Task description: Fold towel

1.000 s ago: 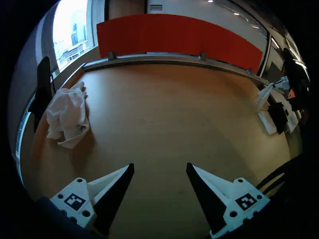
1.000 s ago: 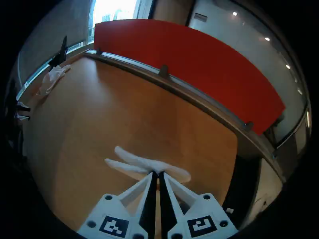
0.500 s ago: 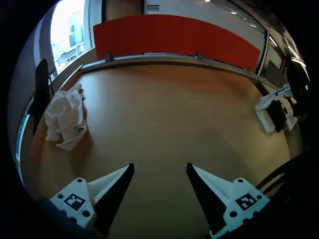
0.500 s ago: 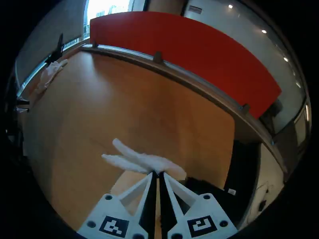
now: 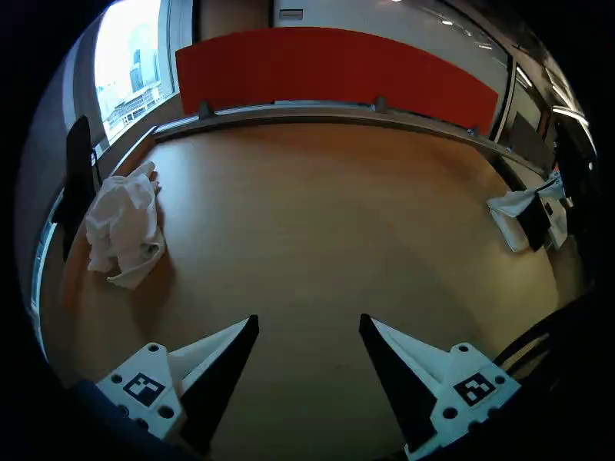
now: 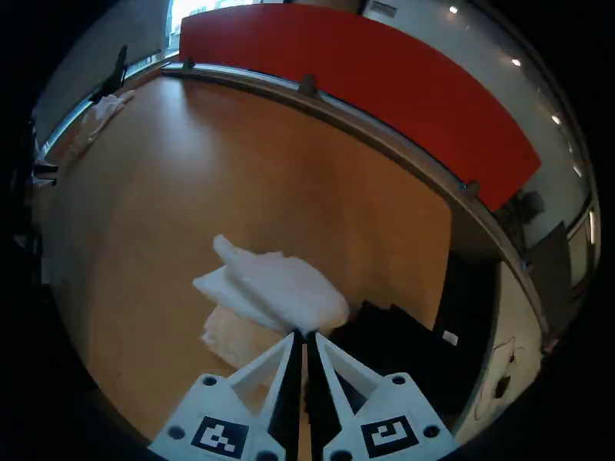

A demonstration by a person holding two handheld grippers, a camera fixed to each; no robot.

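Item: towel (image 6: 273, 288), white, bunched; clamped between closed fingers of right gripper (image 6: 305, 334).
Change: one second back it hung thin over table (image 6: 192, 200). Now at table's right edge, looks broader, camera tipped down.
Reading: likely being set aside onto pale patch (image 6: 231, 338) beneath.
Left gripper (image 5: 307, 316): fingers spread, empty, barely shifted.
Crumpled cloth (image 5: 121, 229): far left, untouched.
Unclear: whether pale patch is folded cloth; pinch point hidden behind fingers; dark shapes (image 6: 392, 338) past edge unidentifiable.
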